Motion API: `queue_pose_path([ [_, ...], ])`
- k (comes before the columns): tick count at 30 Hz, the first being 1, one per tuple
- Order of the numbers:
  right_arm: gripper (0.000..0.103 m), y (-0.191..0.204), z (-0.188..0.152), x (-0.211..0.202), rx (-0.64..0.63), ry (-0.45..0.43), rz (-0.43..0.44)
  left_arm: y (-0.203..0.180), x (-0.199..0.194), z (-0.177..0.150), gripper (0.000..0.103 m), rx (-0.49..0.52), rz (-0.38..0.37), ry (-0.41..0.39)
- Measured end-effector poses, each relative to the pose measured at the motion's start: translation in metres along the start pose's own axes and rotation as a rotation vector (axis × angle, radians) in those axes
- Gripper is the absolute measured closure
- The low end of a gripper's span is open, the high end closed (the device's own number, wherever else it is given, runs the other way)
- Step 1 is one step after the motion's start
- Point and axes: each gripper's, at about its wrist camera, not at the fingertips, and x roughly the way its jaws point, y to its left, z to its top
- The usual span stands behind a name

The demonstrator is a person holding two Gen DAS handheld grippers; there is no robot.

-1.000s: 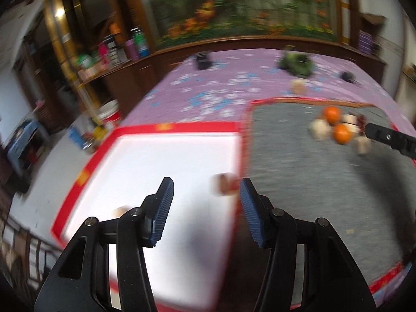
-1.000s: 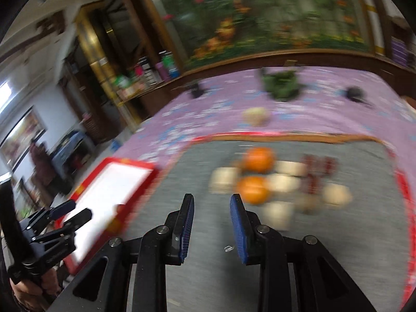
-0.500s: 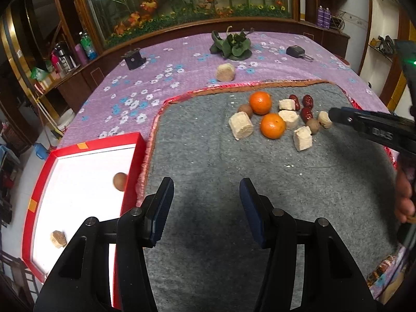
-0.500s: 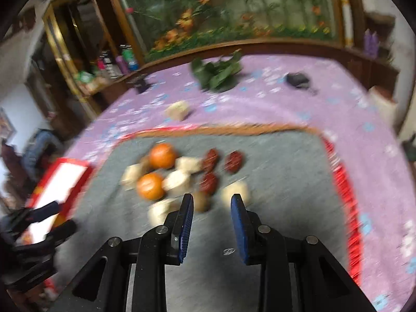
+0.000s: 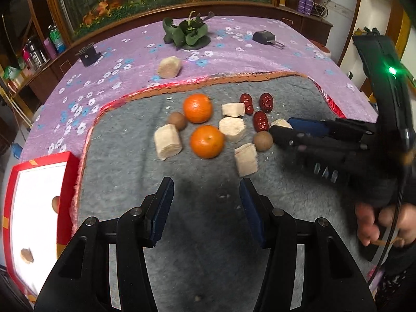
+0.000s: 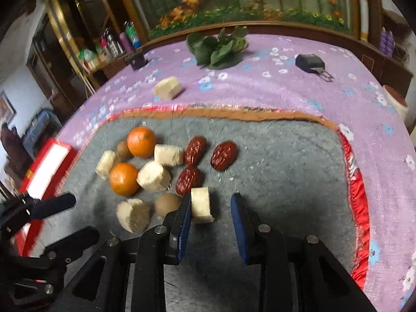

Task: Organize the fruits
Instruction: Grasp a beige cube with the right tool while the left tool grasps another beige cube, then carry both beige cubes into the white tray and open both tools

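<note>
Left wrist view: the open left tongs [image 5: 205,208] have been swung from the red tray [image 5: 70,166] back over the grey mat [image 5: 208,247], near the fruit pile.

Right wrist view: the open right tongs [image 6: 210,223] have been advanced around a pale cut piece [image 6: 200,204], seemingly touching the left finger; a grasp looks imminent.

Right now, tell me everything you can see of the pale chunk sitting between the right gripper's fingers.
The pale chunk is a short, cream-coloured cylinder with a fibrous, rough-looking side and a flat cut face. It lies on the grey mat, inside the open right gripper, close against the left finger with a clear gap to the right one. A red date sits just beyond it and a small brown round fruit lies beside it.
</note>
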Motion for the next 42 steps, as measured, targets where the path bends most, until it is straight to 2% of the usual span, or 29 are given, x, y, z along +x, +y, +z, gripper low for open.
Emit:
queue_pose_path([
  [2, 0.073, 0.009, -0.003, 0.003, -0.068, -0.010, -0.032, -0.004, 0.004, 0.002, 0.050, -0.008, -0.003, 0.008],
  [5, 0.074, 0.011, -0.005, 0.004, -0.074, -0.023, -0.040, -0.010, 0.011, 0.005, 0.051, -0.019, -0.015, 0.023],
  [7, 0.080, 0.008, -0.005, 0.002, -0.059, -0.024, -0.028, -0.011, 0.015, 0.005, 0.051, -0.035, -0.026, 0.035],
  [9, 0.084, 0.001, -0.003, -0.001, -0.012, -0.022, 0.013, -0.011, 0.018, 0.005, 0.051, -0.061, -0.030, 0.049],
  [18, 0.085, -0.039, 0.008, -0.020, 0.210, -0.097, 0.040, -0.024, 0.034, 0.014, 0.051, -0.052, 0.013, 0.053],
  [21, 0.085, -0.044, 0.009, -0.020, 0.236, -0.096, 0.043, -0.021, 0.038, 0.015, 0.059, -0.074, 0.003, 0.037],
  [22, 0.085, -0.045, 0.009, -0.020, 0.237, -0.094, 0.046, -0.021, 0.038, 0.015, 0.066, -0.075, 0.003, 0.031],
  [23, 0.085, -0.044, 0.009, -0.019, 0.236, -0.094, 0.048, -0.022, 0.037, 0.015, 0.078, -0.071, -0.007, 0.023],
  [24, 0.085, -0.044, 0.009, -0.020, 0.235, -0.095, 0.048, -0.023, 0.036, 0.015, 0.083, -0.069, -0.032, 0.014],
  [28, 0.085, -0.045, 0.008, -0.021, 0.232, -0.114, 0.059, -0.023, 0.032, 0.011, 0.086, -0.066, -0.031, -0.006],
  [35, 0.086, -0.063, 0.005, -0.026, 0.297, -0.177, 0.020, 0.008, -0.016, -0.017, 0.086, -0.081, 0.055, -0.114],
  [42, 0.086, -0.088, -0.002, -0.039, 0.409, -0.269, -0.061, 0.085, -0.091, -0.066, 0.085, -0.200, 0.187, -0.270],
])
